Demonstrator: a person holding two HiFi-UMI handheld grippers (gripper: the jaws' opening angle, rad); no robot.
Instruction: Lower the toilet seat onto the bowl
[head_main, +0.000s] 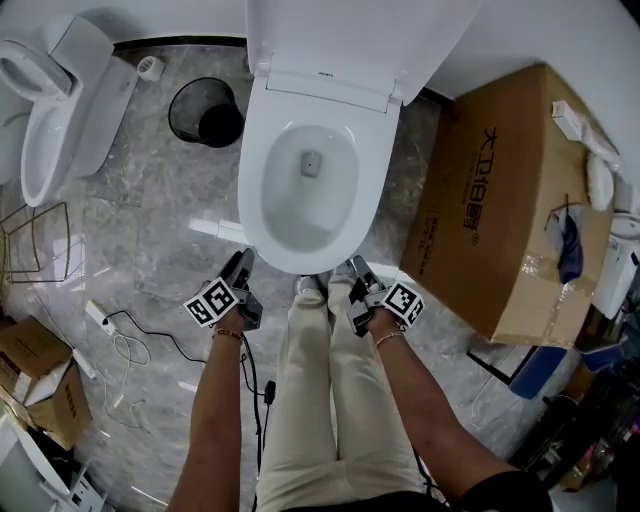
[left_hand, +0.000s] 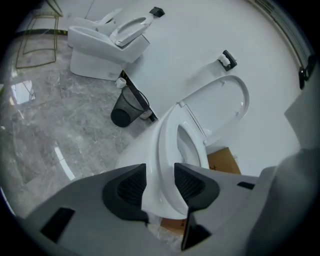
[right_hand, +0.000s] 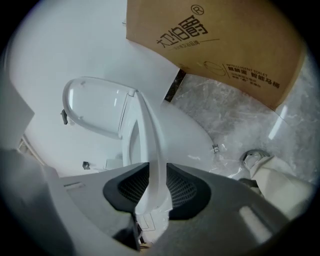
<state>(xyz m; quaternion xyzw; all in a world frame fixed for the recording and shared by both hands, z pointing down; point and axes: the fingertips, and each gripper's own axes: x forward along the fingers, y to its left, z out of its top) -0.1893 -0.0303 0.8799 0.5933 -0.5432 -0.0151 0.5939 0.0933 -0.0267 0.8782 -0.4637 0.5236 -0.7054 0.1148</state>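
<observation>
lowering step, nearly finished by the look of it. toilet seat (head_main: 256, 185) lying low over the bowl (head_main: 300, 225), lid (head_main: 340, 40) upright behind; any last gap at the front not readable. right hand-held gripper (head_main: 352, 270): narrow, pinched on the seat's thin front edge. left hand-held gripper (head_main: 242, 262): a little wider, straddling the front rim, pads seemingly slack rather than pressing. best to ease the edge down gently with the right, keeping both sides level, and let go only once seated. avoid dropping it onto the porcelain, and keep the jaw tips from getting nipped between seat and rim. around: cardboard box (head_main: 510, 190) close on the right, waste bin (head_main: 205, 112) and a second toilet (head_main: 60, 110) off to the left, cable (head_main: 130, 335) loose on the floor. nothing across the bowl; only the person's own legs (head_main: 320, 400) crowding the front between the two hands.
</observation>
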